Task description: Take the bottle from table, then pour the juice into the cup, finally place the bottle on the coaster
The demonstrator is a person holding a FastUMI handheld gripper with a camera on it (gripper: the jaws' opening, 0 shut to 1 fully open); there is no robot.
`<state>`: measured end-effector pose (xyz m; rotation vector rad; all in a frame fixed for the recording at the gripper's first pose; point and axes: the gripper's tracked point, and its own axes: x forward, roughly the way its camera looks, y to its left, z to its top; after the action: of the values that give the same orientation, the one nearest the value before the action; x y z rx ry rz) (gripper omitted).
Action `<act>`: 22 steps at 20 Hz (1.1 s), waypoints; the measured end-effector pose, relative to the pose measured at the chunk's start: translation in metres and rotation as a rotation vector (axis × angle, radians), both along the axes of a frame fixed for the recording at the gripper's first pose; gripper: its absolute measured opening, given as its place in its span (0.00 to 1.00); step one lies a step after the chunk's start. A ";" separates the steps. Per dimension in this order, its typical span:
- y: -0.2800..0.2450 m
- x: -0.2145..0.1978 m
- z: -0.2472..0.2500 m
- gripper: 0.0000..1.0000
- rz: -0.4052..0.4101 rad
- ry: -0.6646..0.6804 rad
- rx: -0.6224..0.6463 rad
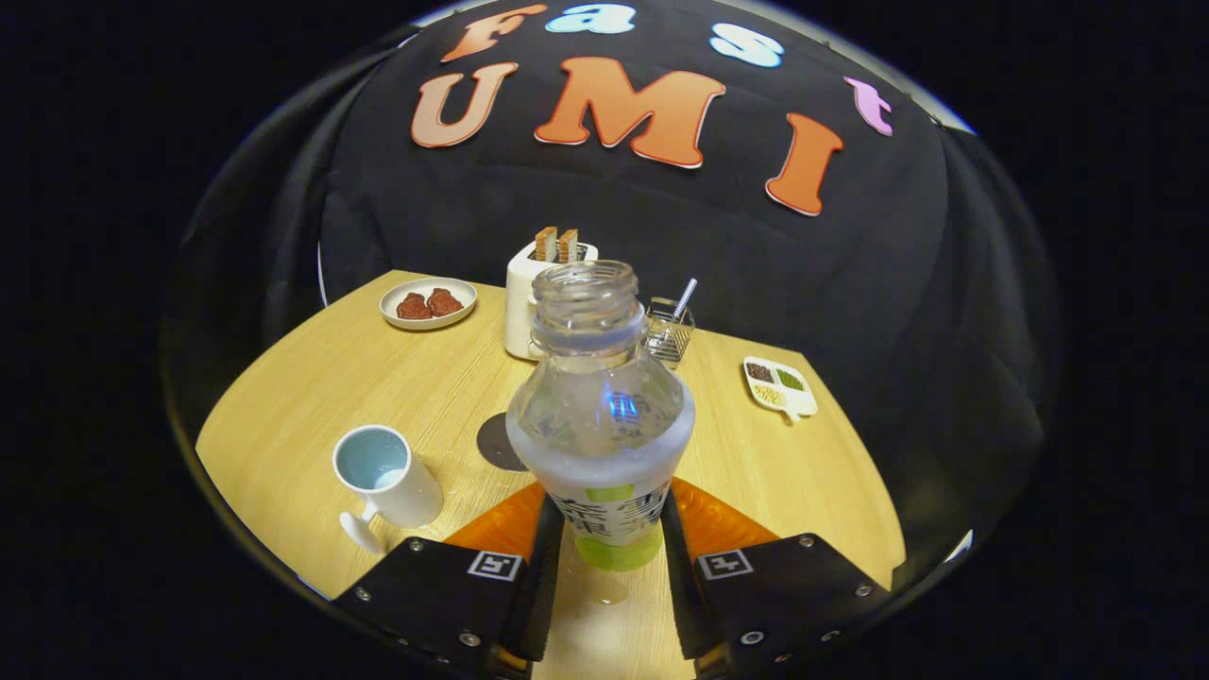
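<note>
We've got the tongs (612, 538) clamped on the lower body of the uncapped bottle (601, 416), upright mid-bench, so if we swing too fast toward the cup (383, 475) near the bench's left edge, juice probably slops out early.

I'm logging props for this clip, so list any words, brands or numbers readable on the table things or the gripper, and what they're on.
Bottle label: printed characters, partly hidden by the fingers, blurred, not readable.
Gripper, shut on the bottle: two square coded markers, patterns, no words.
Cup, toaster, plate: no writing visible.
</note>
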<state>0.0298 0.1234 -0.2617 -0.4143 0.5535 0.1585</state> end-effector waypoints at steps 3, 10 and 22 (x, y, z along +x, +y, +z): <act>0.009 0.005 0.006 0.53 0.056 -0.042 -0.158; 0.025 0.013 0.012 0.53 0.171 -0.119 -0.445; 0.042 0.030 0.026 0.53 0.336 -0.309 -0.881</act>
<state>0.0595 0.1658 -0.2354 -1.3683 0.2154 0.1625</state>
